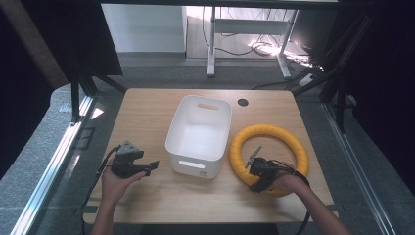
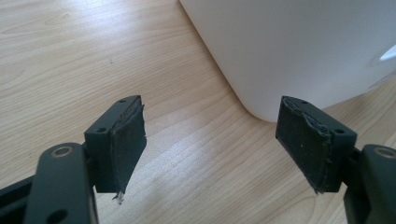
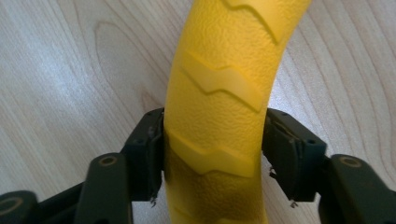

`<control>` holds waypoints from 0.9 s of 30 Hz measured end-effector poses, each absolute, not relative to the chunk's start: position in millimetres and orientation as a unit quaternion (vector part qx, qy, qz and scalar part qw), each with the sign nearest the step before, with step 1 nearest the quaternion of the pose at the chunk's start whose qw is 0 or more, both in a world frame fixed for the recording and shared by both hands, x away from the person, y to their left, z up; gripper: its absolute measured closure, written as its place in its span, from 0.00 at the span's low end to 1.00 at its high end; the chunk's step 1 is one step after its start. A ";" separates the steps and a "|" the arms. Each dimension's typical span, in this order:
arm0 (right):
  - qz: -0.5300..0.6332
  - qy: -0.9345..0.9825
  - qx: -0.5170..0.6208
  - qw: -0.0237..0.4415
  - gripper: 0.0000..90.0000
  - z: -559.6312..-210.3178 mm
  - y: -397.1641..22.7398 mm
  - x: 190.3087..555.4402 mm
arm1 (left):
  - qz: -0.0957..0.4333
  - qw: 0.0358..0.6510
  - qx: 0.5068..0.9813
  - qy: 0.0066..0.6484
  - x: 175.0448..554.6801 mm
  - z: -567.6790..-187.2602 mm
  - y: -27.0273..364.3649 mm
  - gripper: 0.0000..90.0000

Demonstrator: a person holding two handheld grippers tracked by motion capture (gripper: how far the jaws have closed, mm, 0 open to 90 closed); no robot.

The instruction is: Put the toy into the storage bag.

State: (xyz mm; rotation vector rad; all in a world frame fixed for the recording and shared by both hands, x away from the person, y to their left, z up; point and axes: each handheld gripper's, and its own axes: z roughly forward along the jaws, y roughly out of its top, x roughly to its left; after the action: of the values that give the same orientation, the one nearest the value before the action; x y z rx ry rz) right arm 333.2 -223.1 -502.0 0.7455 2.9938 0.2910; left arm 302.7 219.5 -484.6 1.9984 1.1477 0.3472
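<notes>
Currently the grasping step is shown. The yellow ring (image 1: 269, 156) lies flat on the wooden table (image 1: 147, 112), just to the right of the white bin (image 1: 199, 135) that stands at the table's middle. In the high view the right gripper (image 1: 259, 169) is seen at the ring's near arc, held by the person's right hand (image 1: 286, 183). In the right gripper view the ring (image 3: 219, 93) runs up between the 2 black jaws; the left pad (image 3: 152, 154) is pressed to the ring's side and the right pad (image 3: 280, 154) stands at its other side, so the gripper is judged clamped on the ring, or within a hair of it.

The left gripper (image 1: 147, 168) is held low over the table left of the bin. In the left gripper view its jaws are spread wide with nothing between them, and the bin's rounded corner (image 2: 261, 70) is seen close ahead.

By judgement, the next move calls for a firm squeeze, then a lift and a carry leftward over the bin's rim. Since the ring looks wider than the bin's opening, tilting is probably needed for it to go in.
</notes>
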 end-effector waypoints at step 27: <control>0.296 0.905 0.305 -0.034 0.57 -443.2 -266.8 355.1 | 0.134 0.399 0.787 0.451 303.4 -485.3 221.8 0.27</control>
State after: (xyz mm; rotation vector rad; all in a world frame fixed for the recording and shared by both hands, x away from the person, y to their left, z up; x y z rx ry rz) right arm 355.1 -266.8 -443.2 0.9781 2.9049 0.9515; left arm 303.4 221.8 -485.3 1.9916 1.1424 0.3393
